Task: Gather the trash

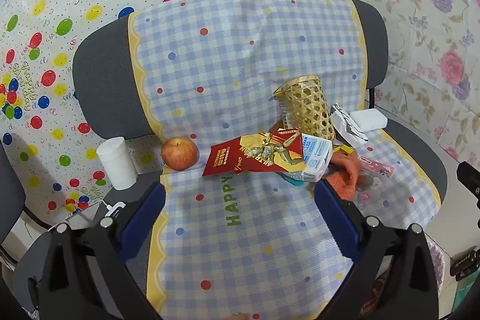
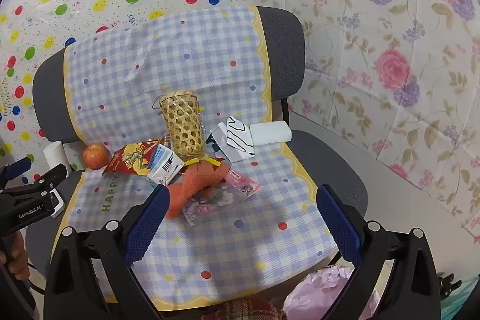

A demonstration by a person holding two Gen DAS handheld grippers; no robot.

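Note:
Trash lies on a chair seat covered by a blue checked cloth (image 1: 240, 230). A red snack wrapper (image 1: 255, 158) and a white milk carton (image 1: 315, 161) lie in the middle, beside an orange cloth (image 2: 198, 182) and pink toy packets (image 2: 240, 180). A black-and-white wrapper (image 2: 234, 137) lies by a woven bamboo basket (image 2: 183, 125). My left gripper (image 1: 240, 200) is open and empty, just short of the red wrapper. My right gripper (image 2: 240, 200) is open and empty above the seat, near the orange cloth and packets.
An apple (image 1: 180, 153) and a white paper cup (image 1: 117, 164) stand at the seat's left. A white folded towel (image 2: 270, 134) lies at the right rear. A pink bag-lined bin (image 2: 324, 290) sits below the seat's front right. Patterned sheets cover the walls.

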